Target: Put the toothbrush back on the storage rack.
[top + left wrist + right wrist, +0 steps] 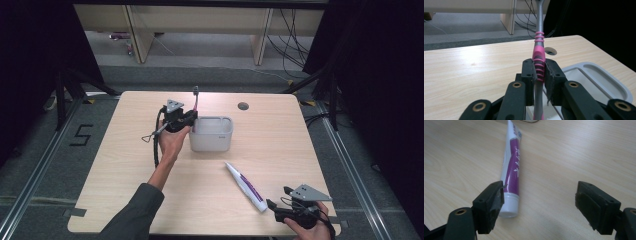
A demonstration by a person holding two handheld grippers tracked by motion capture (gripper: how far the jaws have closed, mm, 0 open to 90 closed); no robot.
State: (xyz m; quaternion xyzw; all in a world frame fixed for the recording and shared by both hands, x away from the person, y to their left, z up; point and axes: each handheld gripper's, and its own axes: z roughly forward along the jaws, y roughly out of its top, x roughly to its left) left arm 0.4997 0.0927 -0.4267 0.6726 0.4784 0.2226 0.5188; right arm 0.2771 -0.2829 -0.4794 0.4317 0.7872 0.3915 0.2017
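Left claw (539, 72) clamps my toothbrush (539, 53) upright over the bin (211, 134) to drop it; right claw (544, 205), gaping, flanks the toothpaste (512, 167) near the bench's front edge.

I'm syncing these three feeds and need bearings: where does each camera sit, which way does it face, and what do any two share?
High view: fixed above the person's side, looking forward and down on the table; forearm, hands, left gripper and right gripper show.
Left gripper view: rides the left gripper, looking along jaws shut on the toothbrush beside the grey tray.
Right gripper view: rides the right gripper, open jaws facing the toothpaste tube.
Shared: the high view also shows toothbrush, tray and tube.
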